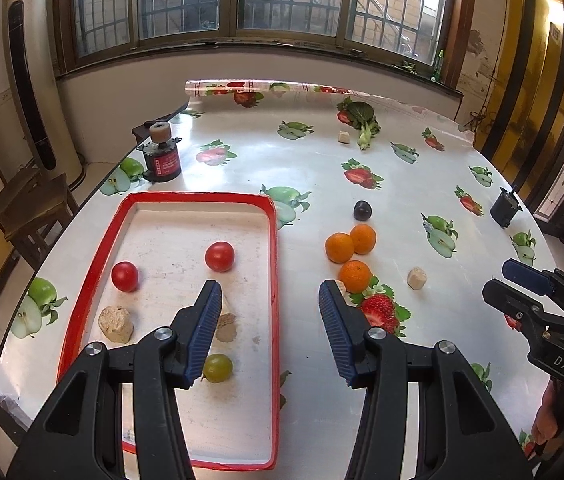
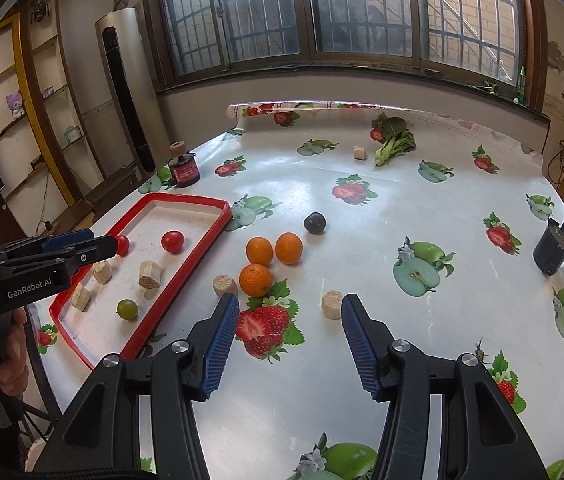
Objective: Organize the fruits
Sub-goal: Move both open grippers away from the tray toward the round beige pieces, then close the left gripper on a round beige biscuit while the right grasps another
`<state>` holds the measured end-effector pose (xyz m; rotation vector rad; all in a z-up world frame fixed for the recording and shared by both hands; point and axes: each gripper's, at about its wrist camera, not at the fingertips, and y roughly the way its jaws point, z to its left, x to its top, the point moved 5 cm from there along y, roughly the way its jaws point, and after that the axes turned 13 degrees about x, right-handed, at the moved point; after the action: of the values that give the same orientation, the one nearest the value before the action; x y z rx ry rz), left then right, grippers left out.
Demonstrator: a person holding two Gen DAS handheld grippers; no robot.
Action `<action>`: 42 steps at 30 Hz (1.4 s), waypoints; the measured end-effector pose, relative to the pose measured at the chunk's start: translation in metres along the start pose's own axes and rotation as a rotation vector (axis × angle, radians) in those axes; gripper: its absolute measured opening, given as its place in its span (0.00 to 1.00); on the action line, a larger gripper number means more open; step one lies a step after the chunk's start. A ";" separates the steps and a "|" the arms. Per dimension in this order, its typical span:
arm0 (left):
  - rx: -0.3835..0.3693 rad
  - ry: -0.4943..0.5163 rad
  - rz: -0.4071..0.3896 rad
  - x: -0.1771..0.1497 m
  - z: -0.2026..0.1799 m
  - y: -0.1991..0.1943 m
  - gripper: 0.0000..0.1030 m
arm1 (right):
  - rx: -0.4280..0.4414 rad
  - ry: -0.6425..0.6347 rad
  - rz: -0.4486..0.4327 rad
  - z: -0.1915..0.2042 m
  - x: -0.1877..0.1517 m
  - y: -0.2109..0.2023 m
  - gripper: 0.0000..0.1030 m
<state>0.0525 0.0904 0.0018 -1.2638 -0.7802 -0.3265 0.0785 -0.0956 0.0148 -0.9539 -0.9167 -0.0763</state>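
A red-rimmed tray [image 1: 275, 280] [image 2: 198, 240] lies on the table's left. In it are two red tomatoes [image 1: 219, 256] [image 2: 172, 241], a green grape [image 1: 218, 367] [image 2: 127, 309] and cork chunks [image 1: 115, 323]. Three oranges [image 1: 355, 276] [image 2: 256, 279] and a dark plum [image 1: 362, 210] [image 2: 315, 223] lie on the cloth right of the tray. My left gripper [image 1: 270, 294] is open and empty above the tray's right rim. My right gripper [image 2: 290, 308] is open and empty, just short of the oranges.
Cork pieces [image 2: 331, 304] [image 2: 225, 285] lie near the oranges. A leafy green [image 1: 364, 120] and a cork cube [image 1: 344, 137] sit at the far side. A black-red cylinder [image 1: 162, 156] stands far left, a black cup [image 2: 553, 249] at right.
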 end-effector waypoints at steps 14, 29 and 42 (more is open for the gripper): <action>-0.035 0.036 0.020 -0.004 -0.025 0.003 0.48 | -0.043 0.049 -0.020 -0.032 -0.011 -0.020 0.54; -0.096 0.120 0.127 -0.028 -0.066 0.052 0.47 | -0.027 0.067 0.034 -0.044 -0.022 0.012 0.54; -0.086 0.172 0.208 -0.025 -0.080 0.106 0.47 | 0.027 0.103 0.151 -0.062 -0.024 0.095 0.47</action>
<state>0.1278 0.0430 -0.0995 -1.3652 -0.4875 -0.2982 0.1443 -0.0913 -0.0804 -0.9828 -0.7474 0.0154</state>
